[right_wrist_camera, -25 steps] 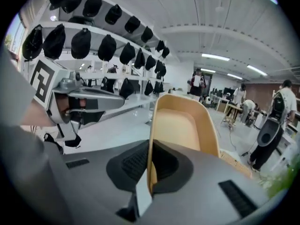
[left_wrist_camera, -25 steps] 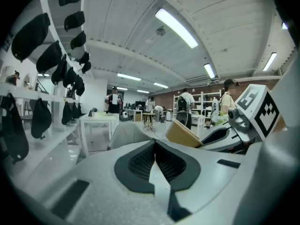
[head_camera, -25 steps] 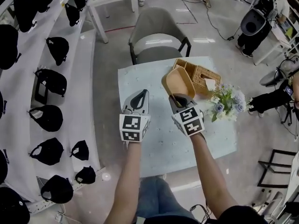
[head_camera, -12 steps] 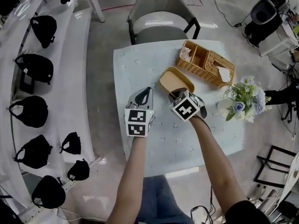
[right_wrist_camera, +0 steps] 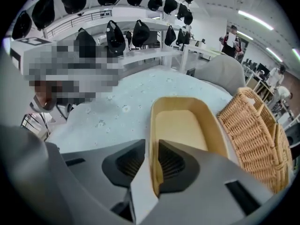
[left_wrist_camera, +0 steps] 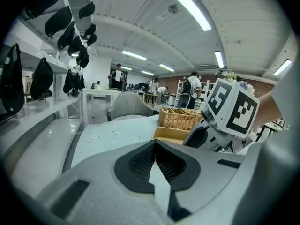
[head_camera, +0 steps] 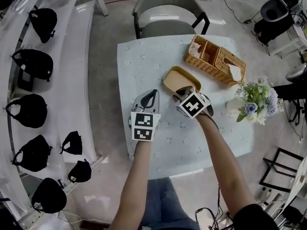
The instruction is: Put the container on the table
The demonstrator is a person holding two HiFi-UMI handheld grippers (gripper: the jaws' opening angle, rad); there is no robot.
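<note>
Nearest, the left gripper (head_camera: pixel 152 96) is over the pale table (head_camera: pixel 139 56), its jaws closed together with nothing between them. Just right of it, the right gripper (right_wrist_camera: pixel 151 168) straddles the near wall of the tan container (right_wrist_camera: pixel 183 125). Its jaws have just been opening and no longer pinch that wall. The container rests on the table. Beyond it, to the right, lies a wicker basket (head_camera: pixel 216 61).

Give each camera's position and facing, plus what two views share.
Head view: on head, steeply down at pale blue table; forearms, left gripper, right gripper show.
Left gripper view: level across table; own shut jaws.
Right gripper view: tilted down; jaws, just opening, straddle tan oval plastic container's wall.
All share the woven wicker basket.
</note>
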